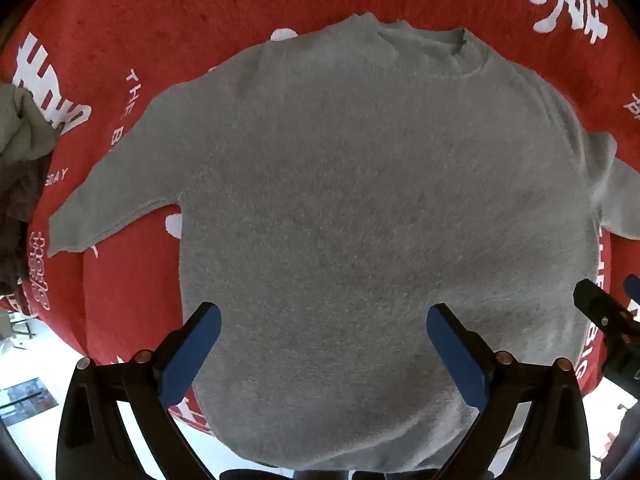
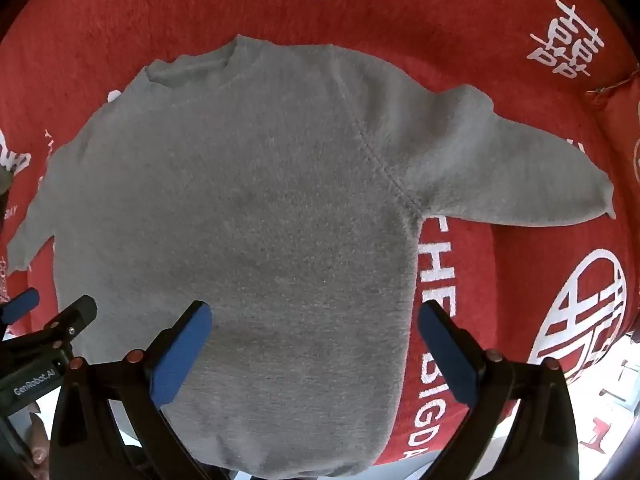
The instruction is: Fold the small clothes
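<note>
A small grey sweater lies flat, front up, on a red blanket, collar far, hem hanging over the near edge. Its left sleeve and right sleeve stretch outward. It also shows in the right wrist view. My left gripper is open and empty above the lower left part of the body. My right gripper is open and empty above the lower right part, its right finger over the blanket. Each gripper shows in the other's view, the right one and the left one.
The red blanket has white lettering and a round white emblem. A pile of other clothes lies at the far left. A pale floor shows beyond the blanket's near edge.
</note>
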Action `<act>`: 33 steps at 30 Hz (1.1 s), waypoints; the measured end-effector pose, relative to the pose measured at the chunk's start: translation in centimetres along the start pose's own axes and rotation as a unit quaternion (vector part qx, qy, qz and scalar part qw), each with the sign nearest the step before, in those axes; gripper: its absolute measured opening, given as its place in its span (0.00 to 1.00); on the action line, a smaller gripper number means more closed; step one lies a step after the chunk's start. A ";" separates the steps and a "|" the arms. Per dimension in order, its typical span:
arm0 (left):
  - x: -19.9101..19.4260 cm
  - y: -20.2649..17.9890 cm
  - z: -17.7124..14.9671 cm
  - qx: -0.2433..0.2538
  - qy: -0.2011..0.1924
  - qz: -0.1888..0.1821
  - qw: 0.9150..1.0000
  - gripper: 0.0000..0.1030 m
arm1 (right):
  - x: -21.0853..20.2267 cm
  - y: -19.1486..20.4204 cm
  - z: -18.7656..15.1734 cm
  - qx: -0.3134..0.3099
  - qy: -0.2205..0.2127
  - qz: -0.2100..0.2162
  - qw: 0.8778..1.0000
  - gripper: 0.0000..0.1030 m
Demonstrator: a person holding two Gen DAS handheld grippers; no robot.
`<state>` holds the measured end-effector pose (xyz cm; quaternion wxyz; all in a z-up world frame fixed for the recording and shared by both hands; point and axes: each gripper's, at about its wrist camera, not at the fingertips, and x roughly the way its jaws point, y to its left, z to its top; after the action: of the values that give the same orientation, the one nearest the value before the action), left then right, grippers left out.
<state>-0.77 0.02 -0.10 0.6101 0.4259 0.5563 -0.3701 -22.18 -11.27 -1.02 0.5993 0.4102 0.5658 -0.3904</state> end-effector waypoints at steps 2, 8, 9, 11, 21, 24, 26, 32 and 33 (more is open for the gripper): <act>0.2 -0.1 0.0 -0.001 0.003 -0.001 1.000 1.00 | 0.2 0.0 0.1 -0.003 -0.010 -0.007 1.000 1.00; 0.7 -0.2 -0.1 -0.001 0.022 0.005 1.000 1.00 | 0.6 0.2 0.6 -0.009 -0.029 -0.014 0.999 1.00; 0.7 -0.2 -0.1 0.000 0.026 0.006 1.000 1.00 | 0.7 0.3 0.6 -0.009 -0.028 -0.011 1.000 1.00; 0.8 -0.2 -0.3 0.000 0.023 0.007 1.000 1.00 | 0.9 0.5 0.6 -0.010 -0.026 -0.007 1.000 1.00; 1.0 0.0 -0.7 -0.001 0.022 0.015 1.000 1.00 | 1.2 1.3 1.2 -0.013 -0.031 0.001 0.999 1.00; 1.0 -0.1 -0.9 0.000 0.025 0.018 1.000 1.00 | 1.3 1.5 1.2 -0.012 -0.030 0.002 0.999 1.00; 1.0 0.0 -0.9 0.000 0.025 0.014 1.000 1.00 | 1.3 1.6 1.2 -0.013 -0.030 0.004 0.999 1.00; 1.0 0.2 -1.0 0.002 0.022 0.013 1.000 1.00 | 1.4 2.0 1.1 -0.013 -0.025 0.003 1.000 1.00; 0.9 0.2 -1.2 0.002 0.022 0.017 1.000 1.00 | 1.4 2.0 1.1 -0.013 -0.025 0.003 1.000 1.00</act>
<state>-0.88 1.24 -1.03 0.6027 0.4446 0.5619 -0.3513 -19.88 -11.60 -2.25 0.6197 0.3941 0.5543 -0.3916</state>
